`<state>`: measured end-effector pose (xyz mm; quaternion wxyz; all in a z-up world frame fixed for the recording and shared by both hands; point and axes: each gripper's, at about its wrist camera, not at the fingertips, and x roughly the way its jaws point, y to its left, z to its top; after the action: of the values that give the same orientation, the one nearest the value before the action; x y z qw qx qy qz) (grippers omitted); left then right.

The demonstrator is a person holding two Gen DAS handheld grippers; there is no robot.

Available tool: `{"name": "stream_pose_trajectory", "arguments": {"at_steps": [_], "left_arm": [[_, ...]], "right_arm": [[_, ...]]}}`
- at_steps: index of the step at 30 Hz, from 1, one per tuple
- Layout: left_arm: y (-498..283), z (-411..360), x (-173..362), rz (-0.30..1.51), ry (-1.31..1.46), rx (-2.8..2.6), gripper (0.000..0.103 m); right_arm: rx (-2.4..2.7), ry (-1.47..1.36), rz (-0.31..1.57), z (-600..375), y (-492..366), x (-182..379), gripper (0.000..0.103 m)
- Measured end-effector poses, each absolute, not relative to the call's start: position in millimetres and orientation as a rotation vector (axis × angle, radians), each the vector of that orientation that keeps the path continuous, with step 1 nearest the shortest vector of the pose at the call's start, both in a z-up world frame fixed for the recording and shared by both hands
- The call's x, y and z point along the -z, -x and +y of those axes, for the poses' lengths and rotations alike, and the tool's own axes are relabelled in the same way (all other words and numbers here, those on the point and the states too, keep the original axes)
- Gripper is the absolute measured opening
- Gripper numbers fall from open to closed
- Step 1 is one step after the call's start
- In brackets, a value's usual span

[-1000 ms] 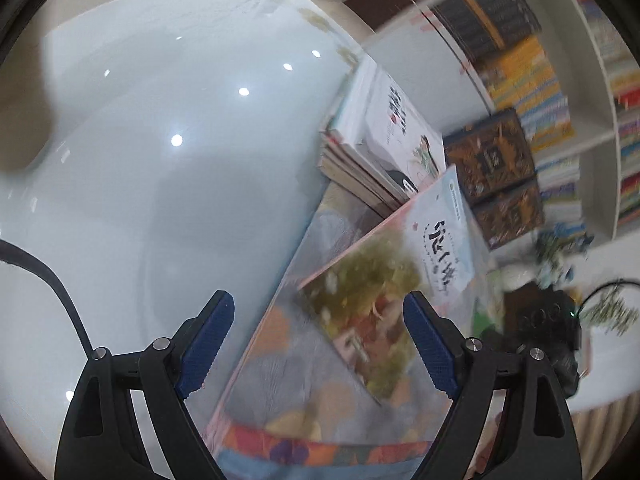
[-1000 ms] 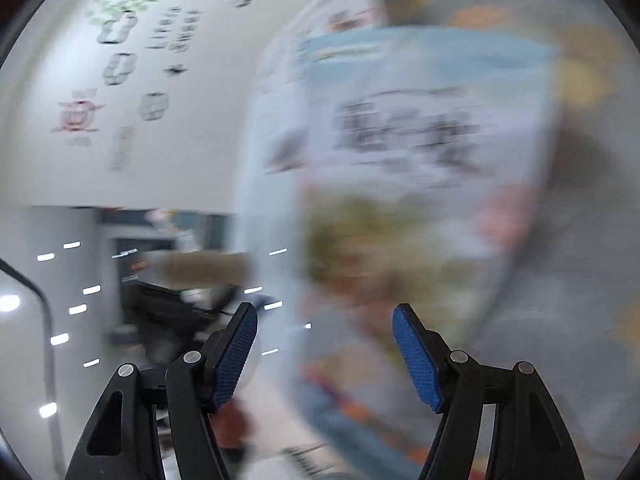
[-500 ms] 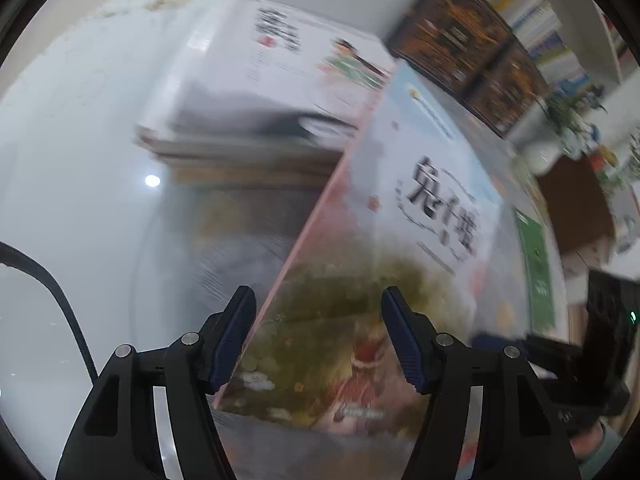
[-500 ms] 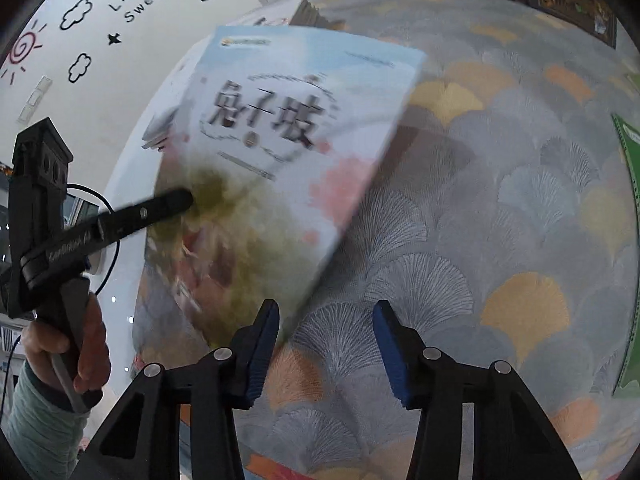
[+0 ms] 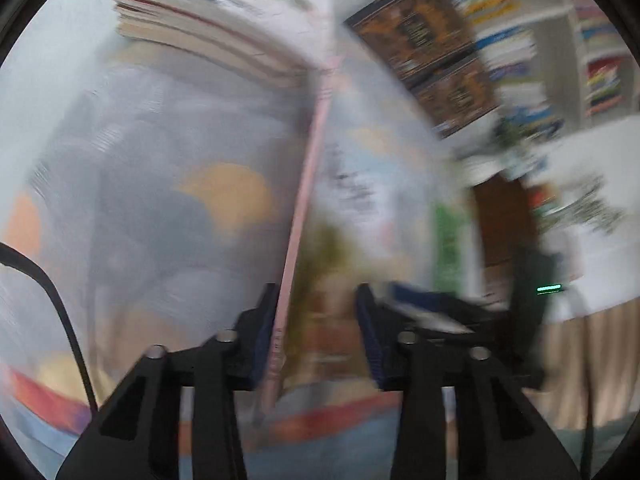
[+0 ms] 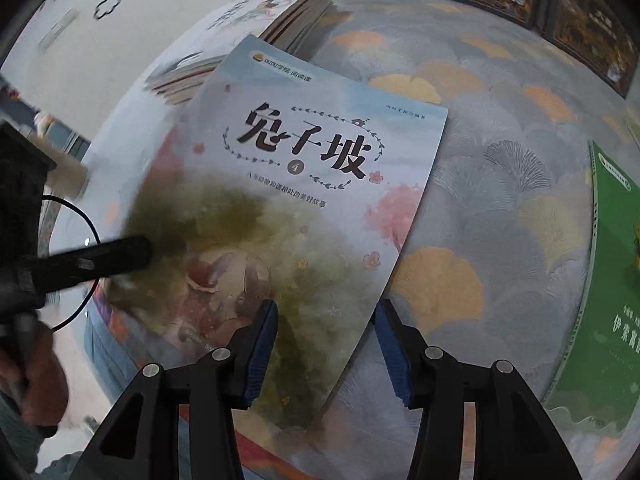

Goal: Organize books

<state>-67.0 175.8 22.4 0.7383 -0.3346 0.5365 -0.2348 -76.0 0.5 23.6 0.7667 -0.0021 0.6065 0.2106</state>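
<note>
A thin picture book with a pale blue cover and black Chinese title lies tilted over a patterned cloth. In the left wrist view its pink spine runs between my left gripper's jaws, which stand partly open around the spine edge; the view is blurred. My left gripper also shows in the right wrist view, with one finger over the book's left edge. My right gripper is open, its jaws on either side of the book's lower right edge. A stack of books lies behind.
A green book lies at the right on the cloth. Dark framed boxes and a bookshelf stand beyond the cloth. A white table surface lies left of the cloth.
My left gripper has moved in over the book's spine edge and its jaws have narrowed. My right gripper has come closer to the book's lower right edge. The book has tilted.
</note>
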Motion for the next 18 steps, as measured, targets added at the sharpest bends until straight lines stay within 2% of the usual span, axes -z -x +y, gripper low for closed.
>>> {"name": "stream_pose_trajectory", "arguments": {"at_steps": [2,4,5,8,14,18], "left_arm": [[76.7,165.3,-36.6,1.121,0.795,0.509,0.023],[81.0,152.8,-43.1,1.112,0.701,0.429,0.011],[82.6,146.0,-42.6,1.123,0.645,0.383,0.009],[91.6,135.2,-29.7,1.184,0.654,0.319,0.008],[98.5,122.4,-34.9,1.168,0.704,0.264,0.008],[105.7,130.9,-33.8,1.125,0.897,0.289,0.008]], "right_arm": [[-0.487,-0.056,1.322,-5.4,73.6,-21.5,0.050],[-0.516,-0.131,1.331,-15.4,69.7,-17.9,0.050],[-0.528,-0.153,1.334,-21.4,68.7,-17.7,0.050],[-0.556,-0.206,1.350,-33.0,65.8,-16.0,0.050],[-0.653,-0.329,1.427,-69.0,72.8,-9.9,0.051],[-0.708,-0.518,1.514,-100.5,77.7,2.4,0.054]]}}
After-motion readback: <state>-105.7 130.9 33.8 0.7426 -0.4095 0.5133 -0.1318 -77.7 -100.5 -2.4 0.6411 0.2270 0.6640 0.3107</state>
